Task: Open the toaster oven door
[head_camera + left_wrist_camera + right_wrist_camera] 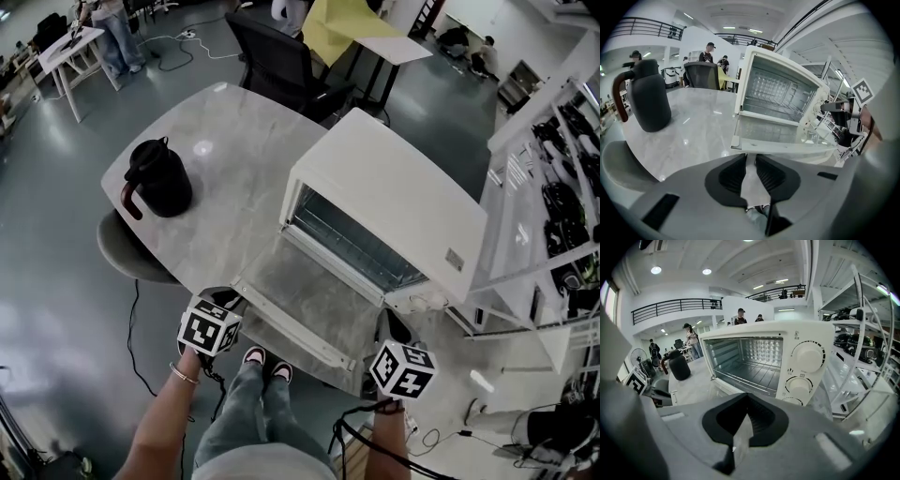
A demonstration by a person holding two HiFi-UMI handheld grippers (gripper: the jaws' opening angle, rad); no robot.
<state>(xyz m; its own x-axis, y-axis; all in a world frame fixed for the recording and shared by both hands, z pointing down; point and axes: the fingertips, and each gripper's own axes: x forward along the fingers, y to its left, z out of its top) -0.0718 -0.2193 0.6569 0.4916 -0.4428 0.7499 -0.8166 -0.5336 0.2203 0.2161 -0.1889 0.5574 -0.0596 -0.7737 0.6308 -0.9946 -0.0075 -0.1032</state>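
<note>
A white toaster oven point(394, 187) stands on the grey marble table point(234, 150). Its glass door point(305, 300) hangs fully open, lying flat toward me. My left gripper point(223, 300) sits at the door's near left corner. In the left gripper view its jaws point(751, 157) stand a narrow gap apart with nothing between them, and the door's front edge point(787, 149) lies just beyond the tips. My right gripper point(392, 328) hovers by the door's near right corner, facing the oven's knobs point(808, 357). Its jaws point(746, 397) meet at the tips and hold nothing.
A black jug point(157, 176) with a dark red handle stands at the table's left end. A grey seat point(131, 248) is tucked under that side, and a black office chair point(277, 61) stands beyond the table. White shelving point(534, 216) crowds the right. Cables point(141, 347) lie on the floor.
</note>
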